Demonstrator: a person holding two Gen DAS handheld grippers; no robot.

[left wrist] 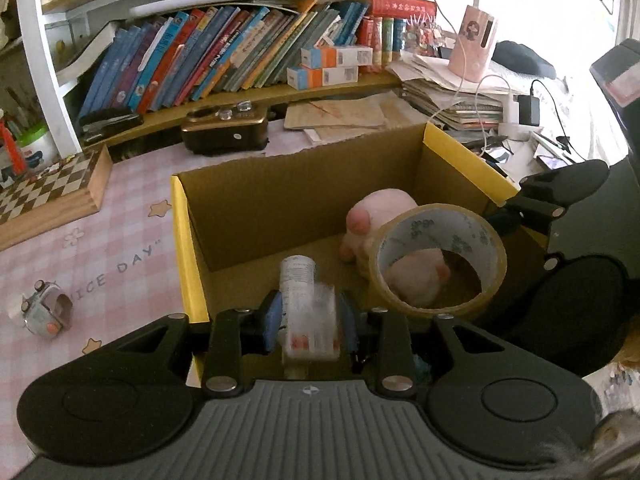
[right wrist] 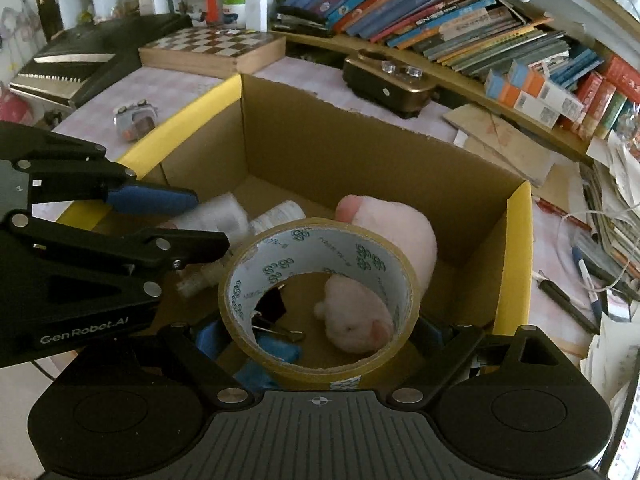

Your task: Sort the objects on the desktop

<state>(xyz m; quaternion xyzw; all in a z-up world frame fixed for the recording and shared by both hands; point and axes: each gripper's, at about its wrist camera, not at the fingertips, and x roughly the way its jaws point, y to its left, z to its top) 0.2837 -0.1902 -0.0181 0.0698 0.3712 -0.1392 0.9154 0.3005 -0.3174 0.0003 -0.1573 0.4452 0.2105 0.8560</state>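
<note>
An open cardboard box (left wrist: pixel 280 200) (right wrist: pixel 360 148) with yellow edges holds a pink plush toy (left wrist: pixel 380 216) (right wrist: pixel 392 224), a black binder clip (right wrist: pixel 276 320) and a clear plastic piece (right wrist: pixel 196 280). My left gripper (left wrist: pixel 310 320) (right wrist: pixel 200 220) hangs over the box's near side. A small white bottle (left wrist: pixel 300 280) (right wrist: pixel 276 212) sits between its blue pads (left wrist: pixel 274 320), smeared while the gripper looks sharp, as if slipping loose. My right gripper (right wrist: pixel 320 336) is shut on a wide roll of brown tape (left wrist: pixel 436 260) (right wrist: pixel 320 292) above the box, over the plush toy.
On the pink checked mat left of the box lies a small grey toy (left wrist: pixel 46 308) (right wrist: pixel 134 120). Behind stand a chessboard box (left wrist: pixel 48 192) (right wrist: pixel 212 48), a brown radio (left wrist: pixel 224 128) (right wrist: pixel 388 80) and shelved books (left wrist: pixel 200 52). Papers, pens and cables (right wrist: pixel 600 248) crowd the right side.
</note>
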